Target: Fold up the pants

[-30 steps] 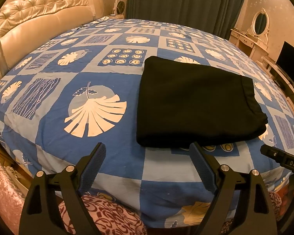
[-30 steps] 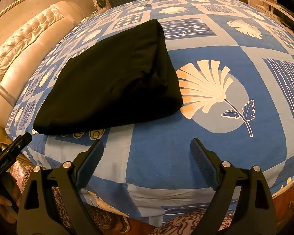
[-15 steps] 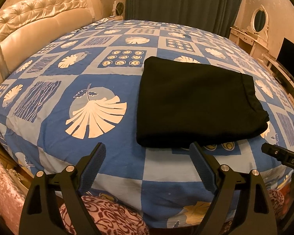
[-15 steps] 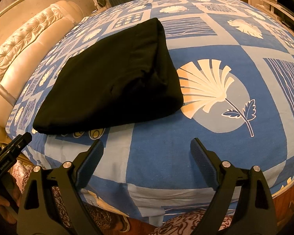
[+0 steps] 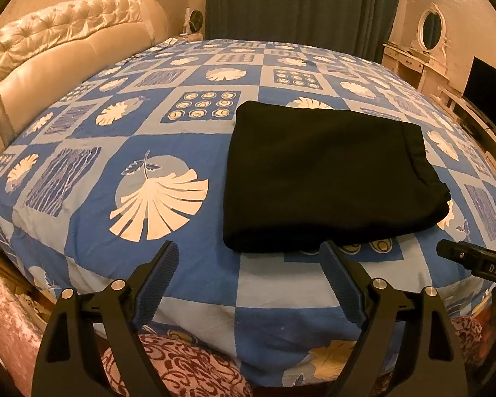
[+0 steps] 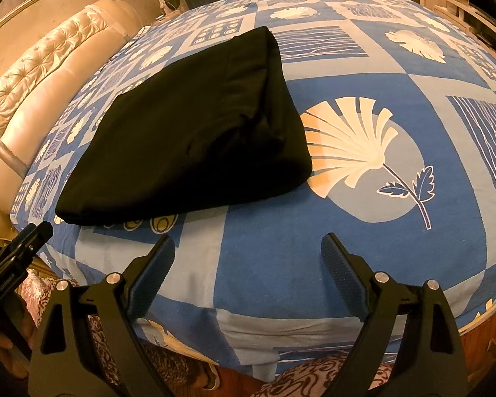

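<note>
Black pants (image 5: 327,175) lie folded into a flat rectangle on the blue patterned bed cover (image 5: 142,152). They also show in the right wrist view (image 6: 188,139), left of centre. My left gripper (image 5: 249,261) is open and empty, held above the bed's near edge just short of the pants' near edge. My right gripper (image 6: 248,254) is open and empty, to the right of the pants and clear of them. The right gripper's tip shows at the right edge of the left wrist view (image 5: 473,258); the left gripper's tip shows at the left edge of the right wrist view (image 6: 20,244).
A cream tufted headboard (image 5: 66,53) runs along the left. Dark curtains (image 5: 301,3) hang behind the bed. A white dressing table with an oval mirror (image 5: 430,33) and a dark screen (image 5: 489,82) stand at the right. A red-patterned fabric (image 5: 182,364) lies below the bed edge.
Both grippers stay open and empty. The left wrist view has drawn back and tilted up slightly; the pants have not moved.
</note>
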